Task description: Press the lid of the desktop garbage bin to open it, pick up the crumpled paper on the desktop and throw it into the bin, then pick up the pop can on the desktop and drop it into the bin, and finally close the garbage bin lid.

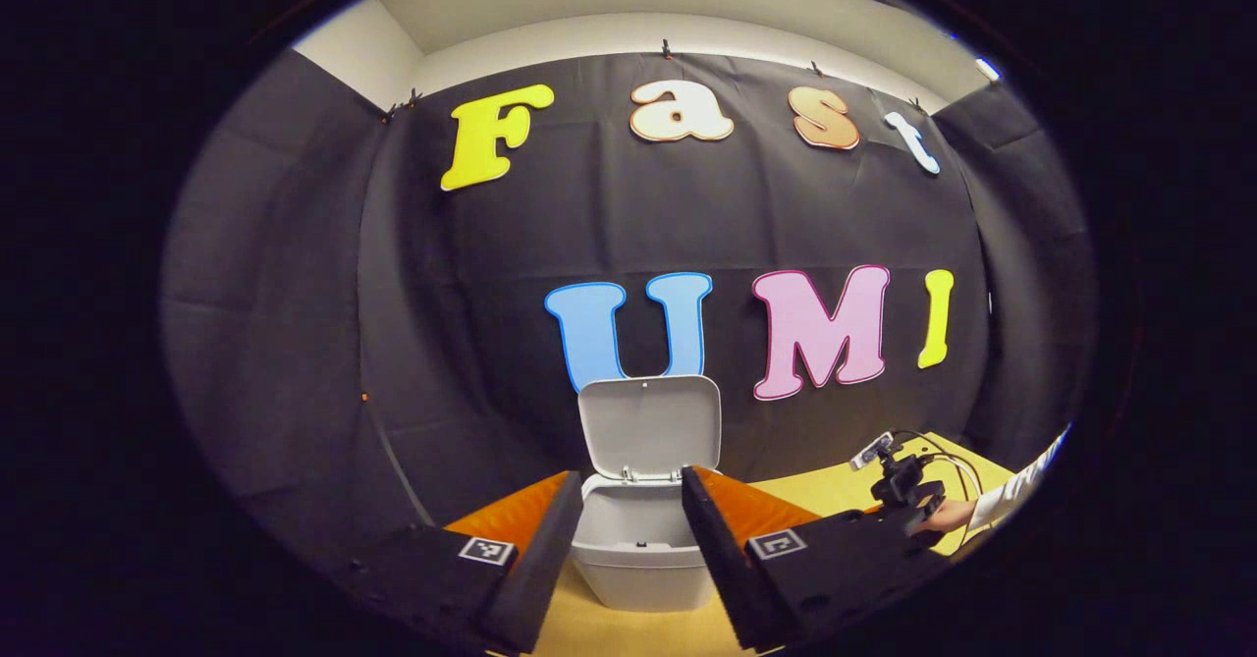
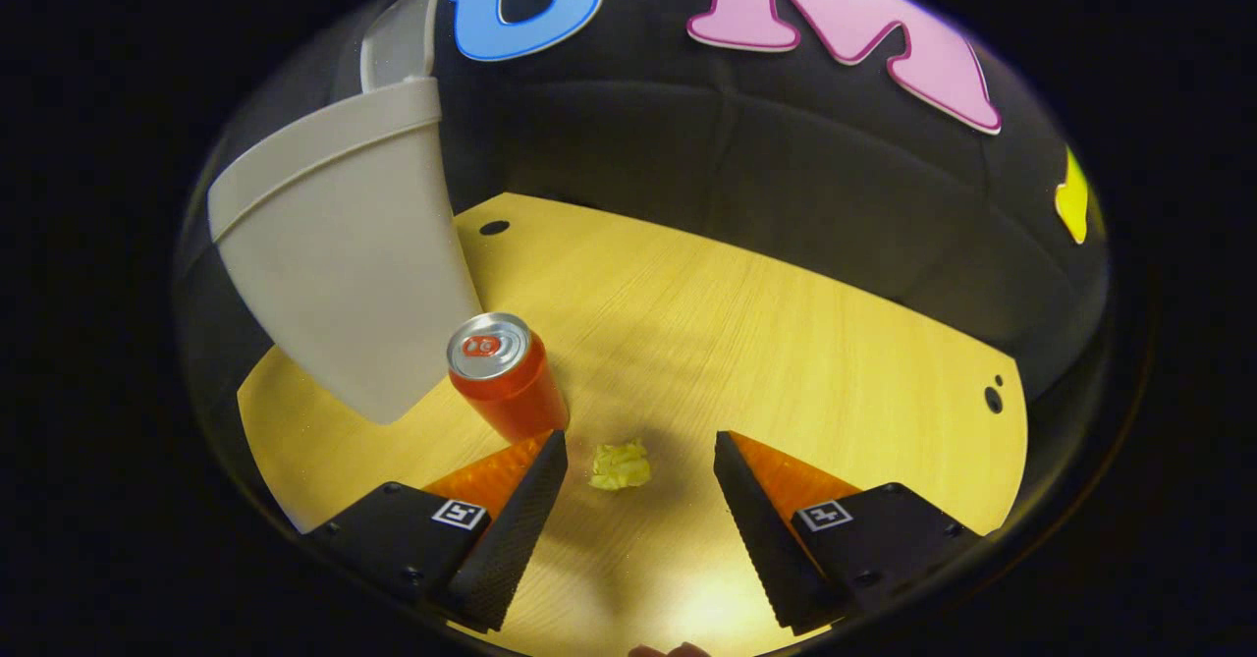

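The white desktop bin (image 1: 640, 549) stands on the yellow wooden table, its lid (image 1: 649, 424) raised upright. My left gripper (image 1: 623, 515) hovers in front of it, open, the bin framed between its fingers. In the right gripper view the bin (image 2: 344, 274) rises at the left, with an orange pop can (image 2: 506, 375) upright beside it. A small yellowish crumpled paper (image 2: 620, 466) lies on the table just ahead of my right gripper (image 2: 640, 485), which is open above it with the paper between its fingertips, apart from both. The right gripper (image 1: 901, 485) and the hand holding it also appear at far right.
The yellow table (image 2: 746, 343) stretches to the right of the can, with small dark holes (image 2: 993, 399) near its edges. Black cloth walls close in behind the bin and around the table. A sleeve (image 1: 1021, 485) reaches in from the right.
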Tool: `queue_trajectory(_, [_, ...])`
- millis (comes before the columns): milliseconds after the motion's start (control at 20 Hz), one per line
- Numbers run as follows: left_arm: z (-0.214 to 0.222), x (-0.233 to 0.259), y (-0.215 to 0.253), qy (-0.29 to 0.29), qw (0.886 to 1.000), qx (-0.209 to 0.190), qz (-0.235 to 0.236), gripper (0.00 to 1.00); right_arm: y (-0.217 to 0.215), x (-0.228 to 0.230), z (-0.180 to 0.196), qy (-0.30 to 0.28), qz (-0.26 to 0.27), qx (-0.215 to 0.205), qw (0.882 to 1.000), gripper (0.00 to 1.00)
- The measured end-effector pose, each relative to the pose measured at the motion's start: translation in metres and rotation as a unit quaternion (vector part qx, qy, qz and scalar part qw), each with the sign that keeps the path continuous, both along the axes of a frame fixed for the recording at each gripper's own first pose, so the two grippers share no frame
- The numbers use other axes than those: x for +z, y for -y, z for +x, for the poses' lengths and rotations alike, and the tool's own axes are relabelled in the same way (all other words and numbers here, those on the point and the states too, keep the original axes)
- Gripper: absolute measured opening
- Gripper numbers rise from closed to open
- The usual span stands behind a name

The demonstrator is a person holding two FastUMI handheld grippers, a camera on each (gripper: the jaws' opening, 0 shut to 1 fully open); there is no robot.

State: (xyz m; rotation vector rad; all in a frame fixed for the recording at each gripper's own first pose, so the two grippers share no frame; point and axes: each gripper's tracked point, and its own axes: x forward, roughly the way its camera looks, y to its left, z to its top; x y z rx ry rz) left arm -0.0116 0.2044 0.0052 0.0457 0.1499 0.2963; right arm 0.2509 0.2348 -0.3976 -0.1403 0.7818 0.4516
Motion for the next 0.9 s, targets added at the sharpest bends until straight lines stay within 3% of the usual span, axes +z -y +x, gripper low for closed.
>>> queue_trajectory(50, [-0.008,-0.002,-0.001,-0.002,1.000,0.011,-0.005,0.87,-0.002,-0.013,0.004,-0.013,-0.006,-0.004,1.000,0.98])
queue_trajectory(150, [-0.023,0.000,-0.001,-0.001,0.999,0.034,-0.006,0.95,-0.004,-0.035,0.010,-0.042,-0.008,-0.017,0.999,0.98])
queue_trajectory(300, [-0.040,0.003,-0.004,-0.007,0.998,0.057,0.004,0.95,-0.005,-0.051,0.012,-0.070,-0.001,-0.034,0.997,0.98])
queue_trajectory(500, [-0.058,0.003,-0.013,-0.016,0.996,0.085,0.015,0.95,-0.007,-0.066,0.007,-0.076,-0.029,-0.015,0.997,0.96])
queue_trajectory(550, [-0.063,0.002,-0.017,-0.018,0.995,0.093,0.015,0.95,-0.008,-0.066,0.004,-0.082,-0.028,-0.008,0.996,0.92])
queue_trajectory(650, [-0.067,0.001,-0.019,-0.017,0.994,0.104,0.008,0.95,-0.006,-0.061,0.004,-0.069,-0.035,-0.003,0.997,0.40])
queue_trajectory(700, [-0.067,0.001,-0.020,-0.016,0.994,0.106,0.005,0.95,-0.006,-0.050,0.006,-0.049,-0.035,0.003,0.998,0.35])
queue_trajectory(900, [-0.062,-0.001,-0.024,-0.008,0.995,0.104,-0.003,0.95,-0.011,0.034,0.026,0.082,-0.014,0.010,0.997,0.35])
